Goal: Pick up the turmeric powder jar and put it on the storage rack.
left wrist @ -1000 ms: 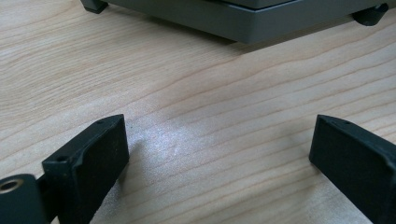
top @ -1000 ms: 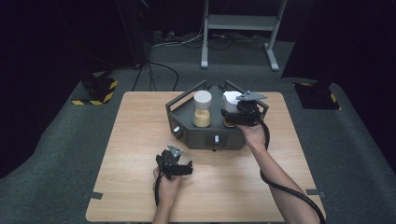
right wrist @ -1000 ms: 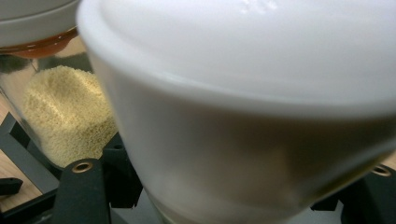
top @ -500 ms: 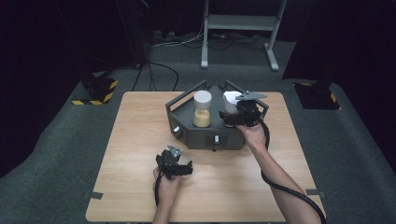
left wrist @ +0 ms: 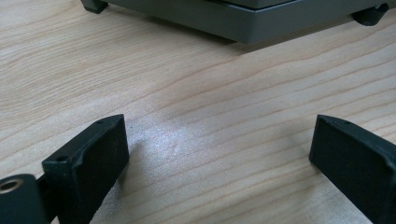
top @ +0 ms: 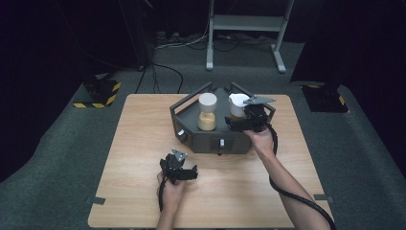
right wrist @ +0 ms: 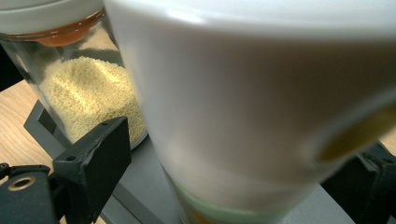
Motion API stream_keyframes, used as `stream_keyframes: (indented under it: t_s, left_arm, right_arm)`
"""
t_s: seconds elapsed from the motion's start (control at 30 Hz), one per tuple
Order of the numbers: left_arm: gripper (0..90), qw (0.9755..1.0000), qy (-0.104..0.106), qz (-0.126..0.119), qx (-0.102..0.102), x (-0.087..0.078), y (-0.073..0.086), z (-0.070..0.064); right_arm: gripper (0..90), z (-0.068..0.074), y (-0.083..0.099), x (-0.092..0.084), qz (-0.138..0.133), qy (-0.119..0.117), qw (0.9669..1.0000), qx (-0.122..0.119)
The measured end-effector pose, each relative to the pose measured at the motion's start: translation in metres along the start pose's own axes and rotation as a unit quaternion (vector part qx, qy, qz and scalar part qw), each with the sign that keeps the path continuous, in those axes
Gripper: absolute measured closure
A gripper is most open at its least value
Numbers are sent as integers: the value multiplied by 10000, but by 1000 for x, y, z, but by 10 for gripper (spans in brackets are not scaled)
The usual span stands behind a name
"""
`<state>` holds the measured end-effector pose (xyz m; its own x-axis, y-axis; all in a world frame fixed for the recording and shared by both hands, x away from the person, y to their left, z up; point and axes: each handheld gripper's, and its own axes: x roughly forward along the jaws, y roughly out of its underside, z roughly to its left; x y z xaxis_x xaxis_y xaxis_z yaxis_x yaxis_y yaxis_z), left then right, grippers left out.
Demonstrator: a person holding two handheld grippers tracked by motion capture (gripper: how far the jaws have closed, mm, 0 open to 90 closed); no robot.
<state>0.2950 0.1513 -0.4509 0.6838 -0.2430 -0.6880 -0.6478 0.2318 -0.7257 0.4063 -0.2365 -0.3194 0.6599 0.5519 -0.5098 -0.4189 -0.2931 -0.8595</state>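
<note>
Straddling the white-lidded jar (right wrist: 252, 107) on the dark tray (top: 210, 141) with my right gripper (top: 246, 122), jaws wide and not yet closed, I'm resting the left gripper (left wrist: 219, 154) open on the table (top: 143, 143), grasp and lift left.

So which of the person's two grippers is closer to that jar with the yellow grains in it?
The right. The right gripper is up on the grey stand, at the white container beside the grain jar. The left gripper sits on the table, in front of the stand.
</note>
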Motion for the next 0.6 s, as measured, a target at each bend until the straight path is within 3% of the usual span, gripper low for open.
stream_keyframes:
  t_s: [0.6]
  left_arm:
    - [46, 10000, 1, 2, 1, 0, 0, 0]
  right_arm:
    - [89, 1, 10, -8, -52, -25, 10000, -25]
